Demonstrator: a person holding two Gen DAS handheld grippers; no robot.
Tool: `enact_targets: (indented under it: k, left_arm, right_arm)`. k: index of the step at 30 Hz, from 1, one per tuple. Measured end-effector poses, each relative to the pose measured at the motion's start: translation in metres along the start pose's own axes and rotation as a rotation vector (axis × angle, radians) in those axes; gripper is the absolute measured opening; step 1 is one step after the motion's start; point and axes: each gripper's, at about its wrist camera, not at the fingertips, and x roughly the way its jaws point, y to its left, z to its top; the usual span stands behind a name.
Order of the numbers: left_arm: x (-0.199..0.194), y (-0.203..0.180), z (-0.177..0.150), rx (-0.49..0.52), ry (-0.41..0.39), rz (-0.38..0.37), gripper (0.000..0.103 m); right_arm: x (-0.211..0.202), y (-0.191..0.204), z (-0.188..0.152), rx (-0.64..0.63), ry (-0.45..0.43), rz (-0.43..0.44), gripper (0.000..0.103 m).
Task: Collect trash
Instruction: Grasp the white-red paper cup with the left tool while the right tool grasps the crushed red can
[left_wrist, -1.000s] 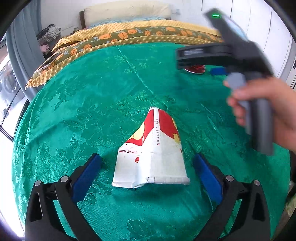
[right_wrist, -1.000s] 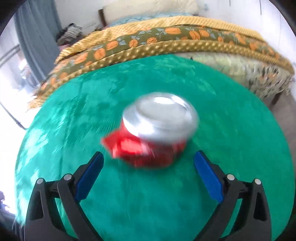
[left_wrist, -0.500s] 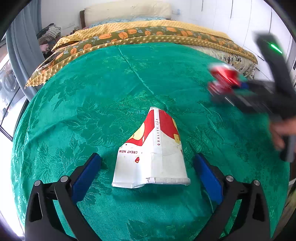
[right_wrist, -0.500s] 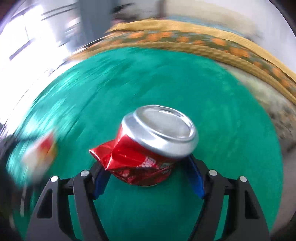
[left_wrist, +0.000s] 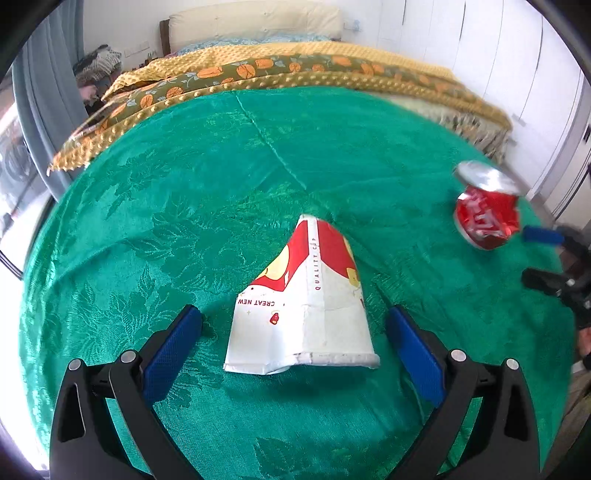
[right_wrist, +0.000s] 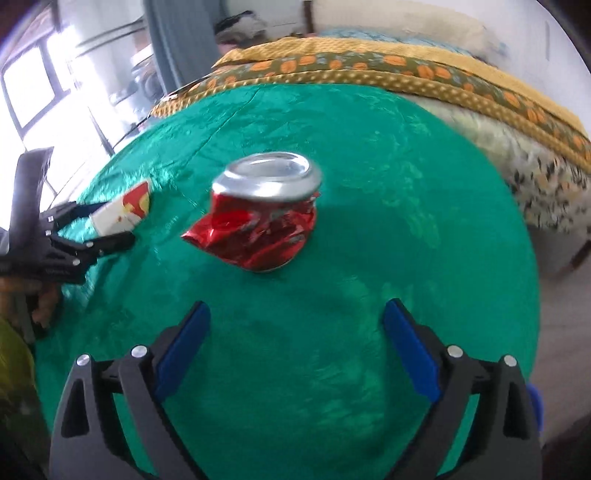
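Both grippers poised over trash on the green-clothed worktop (left_wrist: 184, 192).
Left gripper (left_wrist: 295, 339) fingers wide, straddling flattened paper cup (left_wrist: 306, 306); right gripper (right_wrist: 295, 339) wide, short of crushed can (right_wrist: 262, 218); closing comes next.

Left wrist view: the right gripper (left_wrist: 554, 254) is cut off by the right edge of the frame; only one blue pad and dark linkage are seen. Lettering on the crushed can (left_wrist: 487, 216) is smeared by blur.

Right wrist view: the paper cup (right_wrist: 122, 213) at left is partly covered by the left gripper (right_wrist: 105, 225). The bed (right_wrist: 406, 70) along the top is blurred.
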Motion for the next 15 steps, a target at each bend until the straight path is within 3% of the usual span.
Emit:
enact_targets:
  k: [2, 9, 11, 15]
  left_arm:
    - [-0.008, 0.008, -0.002, -0.016, -0.010, -0.056, 0.099]
    - [-0.029, -0.003, 0.005, 0.018, -0.042, -0.086, 0.096]
    - [-0.016, -0.011, 0.012, 0.044, -0.017, -0.034, 0.086]
    - [-0.004, -0.018, 0.018, 0.047, 0.014, -0.032, 0.069]
  right_arm:
    - [-0.008, 0.004, -0.001, 0.034, -0.005, 0.000, 0.092]
    - [-0.021, 0.018, 0.035, 0.081, -0.043, -0.004, 0.093]
    - [-0.013, 0.025, 0.052, 0.091, -0.038, -0.029, 0.093]
    - [0.014, 0.027, 0.075, 0.158, 0.028, -0.052, 0.093]
